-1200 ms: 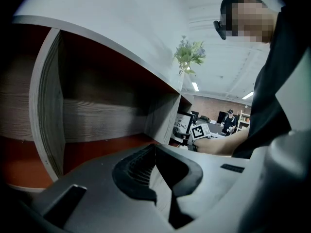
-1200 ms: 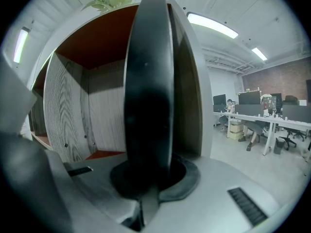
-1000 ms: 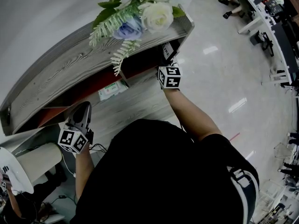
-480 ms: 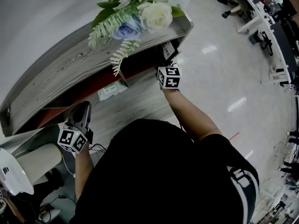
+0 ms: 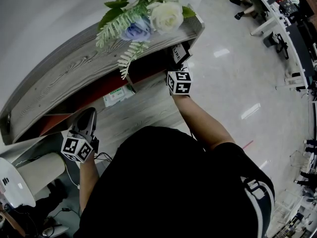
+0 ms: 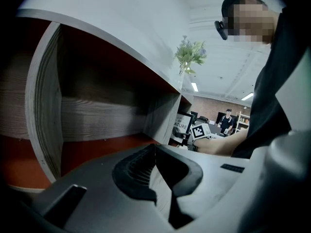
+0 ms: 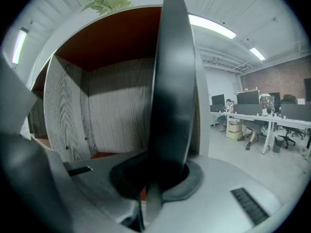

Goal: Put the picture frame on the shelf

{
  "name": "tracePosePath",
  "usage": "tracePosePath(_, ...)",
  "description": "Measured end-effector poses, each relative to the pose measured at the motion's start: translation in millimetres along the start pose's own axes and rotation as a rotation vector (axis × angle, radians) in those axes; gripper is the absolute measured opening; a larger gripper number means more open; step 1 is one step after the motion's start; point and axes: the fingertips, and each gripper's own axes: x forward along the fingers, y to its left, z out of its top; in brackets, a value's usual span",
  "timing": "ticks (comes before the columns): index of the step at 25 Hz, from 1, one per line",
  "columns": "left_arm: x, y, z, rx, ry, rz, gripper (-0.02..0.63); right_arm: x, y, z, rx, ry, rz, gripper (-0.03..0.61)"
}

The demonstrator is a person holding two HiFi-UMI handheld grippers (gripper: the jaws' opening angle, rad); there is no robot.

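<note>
The picture frame (image 5: 179, 53), black-edged with a white print, stands at the right end of the wood-grain shelf (image 5: 69, 71), at the mouth of its red-lined compartment. My right gripper (image 5: 177, 66) is shut on the frame's lower edge. In the right gripper view the frame (image 7: 171, 81) rises edge-on from the gripper (image 7: 160, 173), with the compartment's back wall (image 7: 114, 113) behind it. My left gripper (image 5: 86, 117) is shut and empty near the shelf's left end. In the left gripper view the gripper (image 6: 154, 148) points into the shelf (image 6: 97, 118), and the frame (image 6: 183, 125) shows far off.
A bunch of white and blue flowers (image 5: 148, 14) stands on the shelf top above the frame. A green-and-white box (image 5: 118, 95) lies on the lower board. A white rounded object (image 5: 14, 185) is at the lower left. Office desks (image 5: 282, 29) stand far right across a shiny floor.
</note>
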Motion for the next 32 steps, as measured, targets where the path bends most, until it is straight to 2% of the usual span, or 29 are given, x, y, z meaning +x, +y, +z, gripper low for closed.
tracePosePath(6, 1.3, -1.7, -0.8, -0.001, 0.001, -0.011, 0.021, -2.3, 1.1, -2.0, 0.003, 0.005, 0.000, 0.029)
tracePosePath(10, 2.4, -1.6, -0.7, -0.002, 0.003, -0.017, 0.021, -3.2, 4.1, -5.7, 0.003, 0.019, 0.008, 0.066)
tracePosePath(26, -5.0, -7.1, -3.5, -0.004, 0.013, -0.051, 0.021, -14.8, 4.0, -18.6, 0.026, 0.041, 0.001, 0.131)
tracePosePath(32, -5.8, -7.8, -4.2, -0.006, 0.017, -0.058, 0.021, -16.3, 7.9, -24.6, 0.039, 0.050, 0.027, 0.159)
